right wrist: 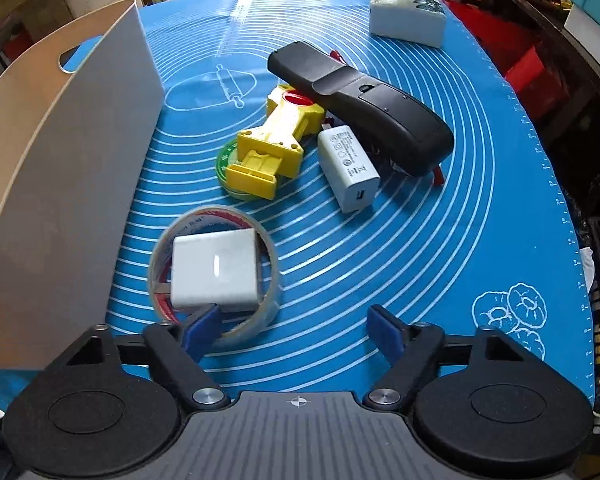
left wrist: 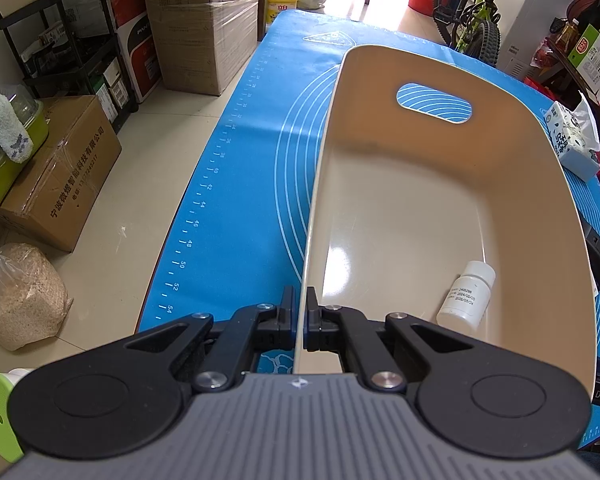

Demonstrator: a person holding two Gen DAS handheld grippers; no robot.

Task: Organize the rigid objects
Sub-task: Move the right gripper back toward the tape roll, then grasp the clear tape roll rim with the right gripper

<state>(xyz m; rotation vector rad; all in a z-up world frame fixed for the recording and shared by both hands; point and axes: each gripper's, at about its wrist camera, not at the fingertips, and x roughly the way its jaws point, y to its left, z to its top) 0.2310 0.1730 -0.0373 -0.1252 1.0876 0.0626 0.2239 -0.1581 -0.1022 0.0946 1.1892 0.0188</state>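
The left gripper (left wrist: 300,304) has its jaws pinched tight on the thin side wall of the beige plastic bin with a cut-out handle (left wrist: 432,176), steadying it on the blue silicone baking mat (left wrist: 252,168); one small white plastic bottle (left wrist: 466,294) already lies in the lower right corner of the bin's floor, so the sorting looks only just begun. In the right wrist view the right gripper (right wrist: 296,324) hangs over the mat with its blue-padded jaws standing wide and nothing clamped between them. Its left pad sits right at the near edge of a white square charger block (right wrist: 215,268), which rests inside a ring of clear packing tape (right wrist: 216,272) at the lower left of the frame, just beside the bin's outer wall. Further up the mat lie a yellow plastic toy tool (right wrist: 276,140) on a green disc, a white USB wall charger (right wrist: 350,168) and a black handheld device (right wrist: 360,108), with a tissue pack (right wrist: 408,16) at the top. The step in hand seems to be picking the square block. The next move calls for shifting the gripper left to centre it over the block, closing on its sides without catching the tape ring, then lifting it over the wall into the bin.
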